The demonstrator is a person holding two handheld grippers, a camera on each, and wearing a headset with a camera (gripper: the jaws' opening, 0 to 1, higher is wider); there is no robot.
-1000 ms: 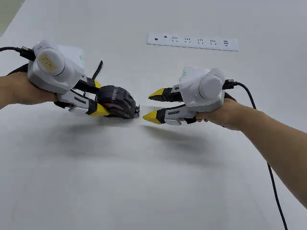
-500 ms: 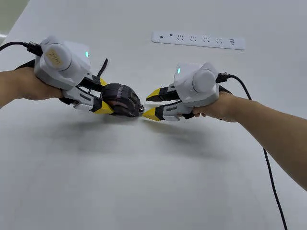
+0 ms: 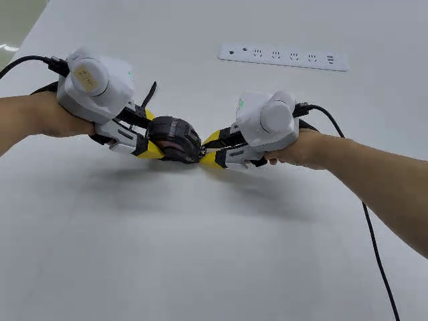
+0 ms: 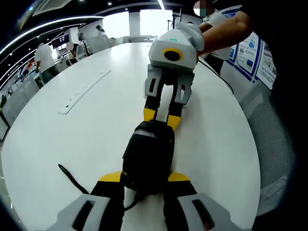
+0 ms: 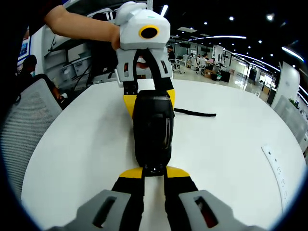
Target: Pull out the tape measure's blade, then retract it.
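Tape measure (image 3: 175, 139) is being gripped by the left tool (image 3: 150, 134); its blade hook (image 5: 154, 169) is being flanked by the right tool (image 3: 208, 148), grip uncertain.

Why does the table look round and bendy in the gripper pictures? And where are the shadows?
Left gripper view and right gripper view: fisheye lenses bend the white table into a curve. Head view: the table looks flat, with a soft grey shadow under the tape measure.

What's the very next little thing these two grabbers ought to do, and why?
Probably close the right gripper on the blade hook: its jaws sit either side of it, seemingly not yet pinching, while the left gripper holds the tape measure steady.
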